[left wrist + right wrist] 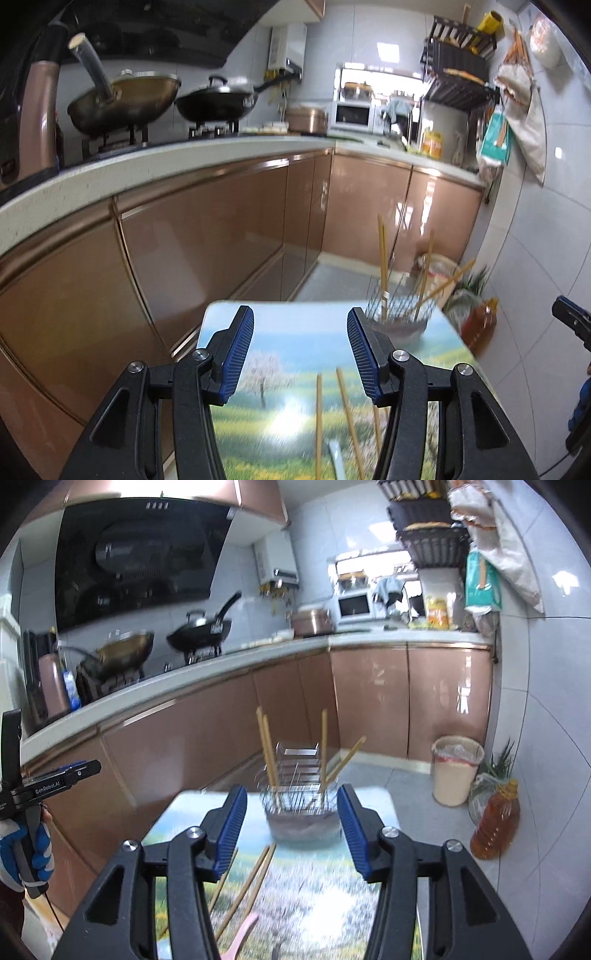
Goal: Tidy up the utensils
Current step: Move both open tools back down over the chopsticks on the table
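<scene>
A small table (280, 373) (325, 886) with a landscape print carries a wire utensil holder (400, 317) (301, 808) at its far end. Several wooden chopsticks (382, 258) (267, 749) stand upright in the holder. Loose chopsticks (319, 417) (255, 878) lie on the tabletop nearer to me, beside a pink spoon handle (240, 938) and a white handle (336, 458). My left gripper (301, 354) hovers open over the table, with nothing between its blue pads. My right gripper (291, 830) is open too and points at the holder, holding nothing.
Brown cabinets under a white counter (184, 162) run along the left and back, with two woks (125, 99) on the stove. A bin (456, 768) and an oil bottle (496, 819) stand on the floor right of the table. A gloved hand (22, 853) holds the left gripper.
</scene>
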Demonstrator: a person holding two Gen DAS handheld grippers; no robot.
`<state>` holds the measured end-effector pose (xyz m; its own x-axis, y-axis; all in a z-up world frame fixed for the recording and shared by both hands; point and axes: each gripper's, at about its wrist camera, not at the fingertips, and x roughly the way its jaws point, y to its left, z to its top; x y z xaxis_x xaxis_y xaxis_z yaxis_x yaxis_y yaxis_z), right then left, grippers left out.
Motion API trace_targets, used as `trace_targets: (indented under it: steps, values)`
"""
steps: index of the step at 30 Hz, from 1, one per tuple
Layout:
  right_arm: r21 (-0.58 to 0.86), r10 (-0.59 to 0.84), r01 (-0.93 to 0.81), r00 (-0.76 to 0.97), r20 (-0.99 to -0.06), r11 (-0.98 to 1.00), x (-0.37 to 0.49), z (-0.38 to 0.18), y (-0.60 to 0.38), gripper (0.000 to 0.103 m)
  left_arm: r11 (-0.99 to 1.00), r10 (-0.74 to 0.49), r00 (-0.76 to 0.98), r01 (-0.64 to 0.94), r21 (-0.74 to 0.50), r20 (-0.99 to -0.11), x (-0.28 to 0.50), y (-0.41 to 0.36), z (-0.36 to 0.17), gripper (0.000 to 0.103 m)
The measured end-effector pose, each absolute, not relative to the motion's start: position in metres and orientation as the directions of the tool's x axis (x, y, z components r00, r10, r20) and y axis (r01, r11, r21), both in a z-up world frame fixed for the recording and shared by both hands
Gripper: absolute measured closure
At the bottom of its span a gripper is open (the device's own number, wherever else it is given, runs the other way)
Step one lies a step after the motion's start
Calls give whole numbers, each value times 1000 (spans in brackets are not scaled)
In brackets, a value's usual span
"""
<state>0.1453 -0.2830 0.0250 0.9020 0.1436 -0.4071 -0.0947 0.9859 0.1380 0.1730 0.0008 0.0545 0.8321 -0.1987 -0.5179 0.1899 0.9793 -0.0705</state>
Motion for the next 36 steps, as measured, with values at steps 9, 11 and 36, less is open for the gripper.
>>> trace_targets:
  steps: [9, 11, 36]
  values:
    - [160, 215, -149, 785, -581, 976, 180, -22, -253, 56, 973, -219, 718, 214, -90, -661, 195, -1, -1, 51]
    - [170, 229, -156, 754, -615, 973, 191, -36, -247, 58, 970, -224, 682, 227, -91, -696, 204, -5, -16, 51]
    - [253, 330, -221, 466, -821, 942, 290, -156, -196, 72, 937, -242, 326, 323, -133, -914, 293, -57, -151, 63]
